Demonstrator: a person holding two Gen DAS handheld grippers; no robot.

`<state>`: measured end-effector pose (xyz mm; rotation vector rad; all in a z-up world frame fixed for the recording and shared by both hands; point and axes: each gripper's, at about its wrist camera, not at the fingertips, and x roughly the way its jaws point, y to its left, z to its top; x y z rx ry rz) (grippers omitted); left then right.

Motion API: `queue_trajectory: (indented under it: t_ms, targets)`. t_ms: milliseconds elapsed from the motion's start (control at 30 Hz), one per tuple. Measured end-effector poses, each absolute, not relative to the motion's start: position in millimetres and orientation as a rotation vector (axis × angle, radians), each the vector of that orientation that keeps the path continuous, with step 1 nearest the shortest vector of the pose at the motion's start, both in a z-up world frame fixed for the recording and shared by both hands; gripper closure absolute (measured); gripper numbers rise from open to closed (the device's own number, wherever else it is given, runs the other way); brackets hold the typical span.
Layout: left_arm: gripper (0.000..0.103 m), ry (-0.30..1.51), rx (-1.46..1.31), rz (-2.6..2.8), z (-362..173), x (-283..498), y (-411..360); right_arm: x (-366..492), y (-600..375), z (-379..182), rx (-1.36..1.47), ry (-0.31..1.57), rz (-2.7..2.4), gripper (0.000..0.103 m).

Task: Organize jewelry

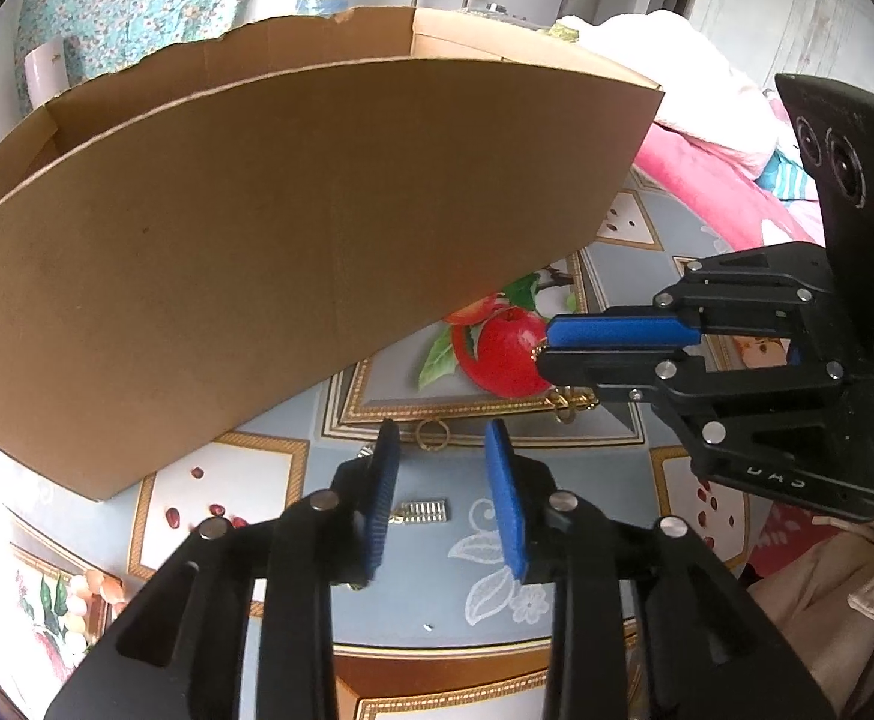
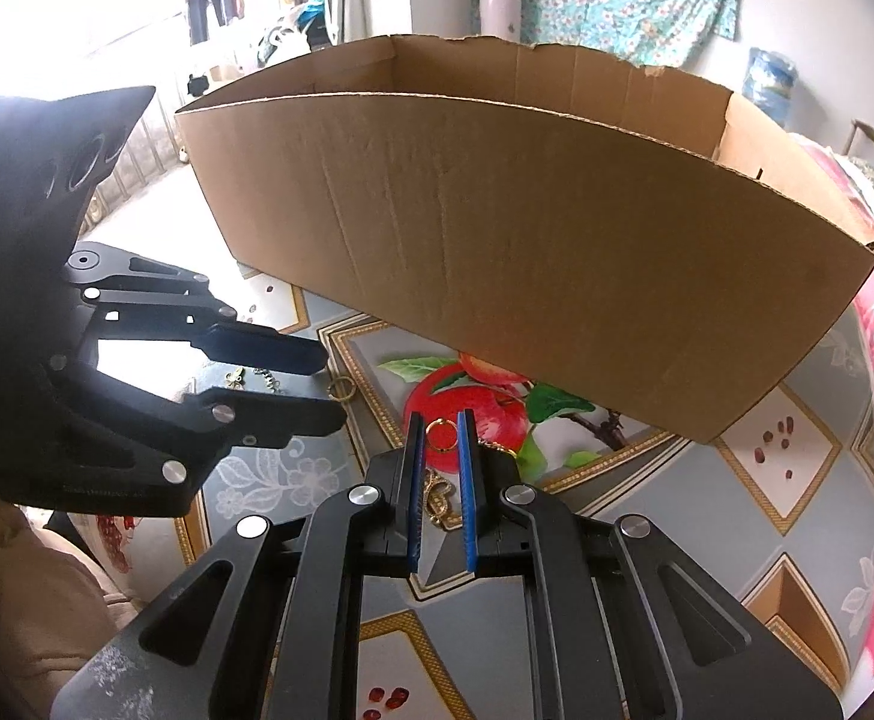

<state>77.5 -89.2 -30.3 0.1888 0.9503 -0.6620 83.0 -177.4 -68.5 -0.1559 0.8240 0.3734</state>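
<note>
One thin gold ring (image 1: 433,435) – plain, round – beside a gold chain (image 2: 437,495).

Cardboard box (image 1: 269,228) sitting on table (image 1: 617,468), filling far side. Left gripper (image 1: 442,450) hovering just before box, near its end; ring (image 1: 433,435) lying on table just beyond its fingertips, small bar-shaped piece (image 1: 422,511) lying between its fingers, nearer camera. Right gripper (image 1: 542,354) reaching in from right, before box, gold chain (image 1: 572,403) lying under its fingertips. From right wrist view: second ring (image 2: 442,437) sitting between right gripper's fingertips, chain trailing back beneath fingers; left gripper lying at left.
</note>
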Motion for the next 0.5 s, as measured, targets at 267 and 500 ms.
queue_trajectory:
  t_ms: [267,500]
  targets:
    - [0.082,0.926,0.249,-0.634,-32,81,-99,84,-179,-66,-0.15,0.821,0.374,0.094]
    - [0.094,0.915,0.297,-0.614,-32,81,-102,82,-182,-67,-0.14,0.811,0.366,0.094]
